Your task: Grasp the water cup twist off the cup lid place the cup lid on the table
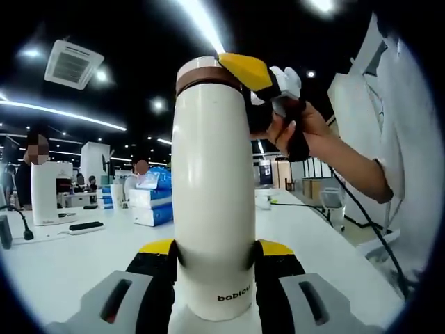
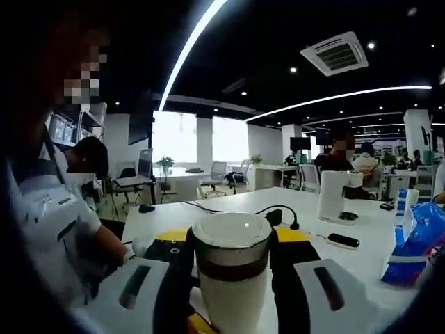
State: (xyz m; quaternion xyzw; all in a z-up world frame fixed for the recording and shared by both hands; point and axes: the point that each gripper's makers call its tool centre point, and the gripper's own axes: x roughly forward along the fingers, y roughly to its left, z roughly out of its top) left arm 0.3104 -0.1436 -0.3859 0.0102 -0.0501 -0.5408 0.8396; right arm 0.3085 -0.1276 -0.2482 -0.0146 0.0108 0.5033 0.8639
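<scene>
- Gripping the water cup (image 1: 212, 202) low on its white body, the left gripper (image 1: 214, 268) has its yellow-tipped jaws pressed against both sides, just above the printed brand name.
- Cup stands upright between those jaws, held above the white table (image 1: 83, 257); its base is out of frame, so contact with the table cannot be told.
- Cup lid (image 1: 206, 73) sits on top of the cup, white cap over a brown band.
- In the left gripper view the right gripper (image 1: 261, 76) reaches the lid from the right, one yellow jaw tip lying against the brown band; a person's hand (image 1: 295, 129) holds it.
- In the right gripper view the right gripper (image 2: 231, 254) has both jaws closed on the cup lid (image 2: 231, 247), black pads touching either side at the band.
- Blue packet (image 2: 416, 243) lies on the table (image 2: 208, 212) to the right, well apart from the cup; a black cable (image 2: 271, 212) runs across the tabletop beyond the lid.
</scene>
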